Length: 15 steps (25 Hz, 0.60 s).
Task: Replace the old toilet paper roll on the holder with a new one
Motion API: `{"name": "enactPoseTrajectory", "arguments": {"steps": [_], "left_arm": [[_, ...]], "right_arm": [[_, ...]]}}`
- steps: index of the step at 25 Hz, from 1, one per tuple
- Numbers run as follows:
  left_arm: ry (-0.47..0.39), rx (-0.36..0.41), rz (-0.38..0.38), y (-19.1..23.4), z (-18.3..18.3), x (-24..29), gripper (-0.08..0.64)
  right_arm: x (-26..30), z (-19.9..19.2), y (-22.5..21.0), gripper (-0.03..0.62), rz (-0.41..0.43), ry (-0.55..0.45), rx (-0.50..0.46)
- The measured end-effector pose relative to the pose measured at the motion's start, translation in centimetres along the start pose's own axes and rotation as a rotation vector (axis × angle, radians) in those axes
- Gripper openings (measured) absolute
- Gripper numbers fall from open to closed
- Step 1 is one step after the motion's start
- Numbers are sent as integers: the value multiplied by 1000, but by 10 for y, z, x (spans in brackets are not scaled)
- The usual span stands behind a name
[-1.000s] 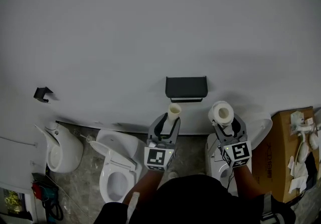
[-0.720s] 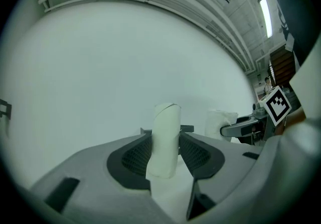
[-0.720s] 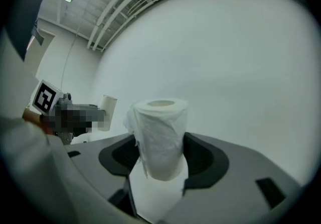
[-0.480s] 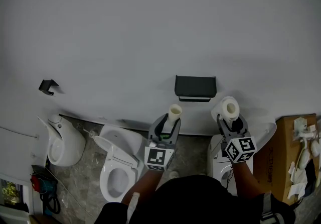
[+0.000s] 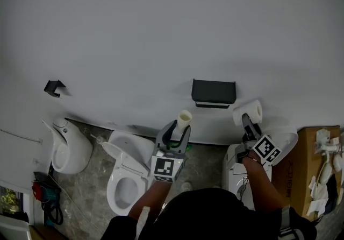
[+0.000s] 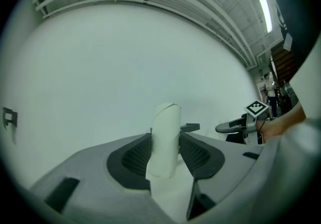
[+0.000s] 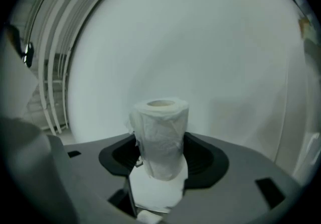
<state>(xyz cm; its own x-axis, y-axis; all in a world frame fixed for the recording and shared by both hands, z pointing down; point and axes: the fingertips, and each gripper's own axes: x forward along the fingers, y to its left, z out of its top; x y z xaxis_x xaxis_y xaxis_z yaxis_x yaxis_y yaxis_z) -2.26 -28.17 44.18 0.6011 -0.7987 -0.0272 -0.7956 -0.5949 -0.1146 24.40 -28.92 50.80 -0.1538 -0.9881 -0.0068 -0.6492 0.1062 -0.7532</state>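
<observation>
The black wall holder (image 5: 214, 92) hangs with no roll on it. Below and left of it, my left gripper (image 5: 180, 127) is shut on the bare cardboard tube (image 5: 184, 120), which stands upright between the pads (image 6: 133, 155); the tube (image 6: 164, 140) faces the white wall. Just right of the holder's lower corner, my right gripper (image 5: 248, 121) is shut on the new white toilet paper roll (image 5: 248, 112). In the right gripper view the roll (image 7: 160, 137) fills the jaws, its hollow core end upward. The right gripper (image 6: 235, 126) also shows at the right of the left gripper view.
A white toilet with its seat up (image 5: 124, 180) stands below the left gripper, and a second white fixture (image 5: 67, 147) farther left. Another toilet (image 5: 236, 171) sits under the right arm. A cardboard box (image 5: 303, 163) with paper scraps is at the right. A black hook (image 5: 54, 87) is on the wall.
The right gripper has rolled about its axis, so the new roll's open end now faces sideways, and it sits lower, beside the holder's right end. The left gripper kept its tube upright.
</observation>
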Motion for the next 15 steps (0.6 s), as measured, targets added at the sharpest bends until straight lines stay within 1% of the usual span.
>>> {"name": "enactPoseTrajectory", "arguments": {"steps": [5,9,12,15], "left_arm": [[8,-5,5,-1,-3,-6,172],[10,-4,16,2,-3,-13,172],[13,-3,25,5,-4,-17,172],[18,6,33,7,-5,-20,172]], "right_arm": [[9,-4,-13,256,-3,-54,330],[16,-12,-22,256,-5,-96,545],[21,-19,-27,256,-6,-122,636],[25,-20,-29,256,-4,-137,646]]}}
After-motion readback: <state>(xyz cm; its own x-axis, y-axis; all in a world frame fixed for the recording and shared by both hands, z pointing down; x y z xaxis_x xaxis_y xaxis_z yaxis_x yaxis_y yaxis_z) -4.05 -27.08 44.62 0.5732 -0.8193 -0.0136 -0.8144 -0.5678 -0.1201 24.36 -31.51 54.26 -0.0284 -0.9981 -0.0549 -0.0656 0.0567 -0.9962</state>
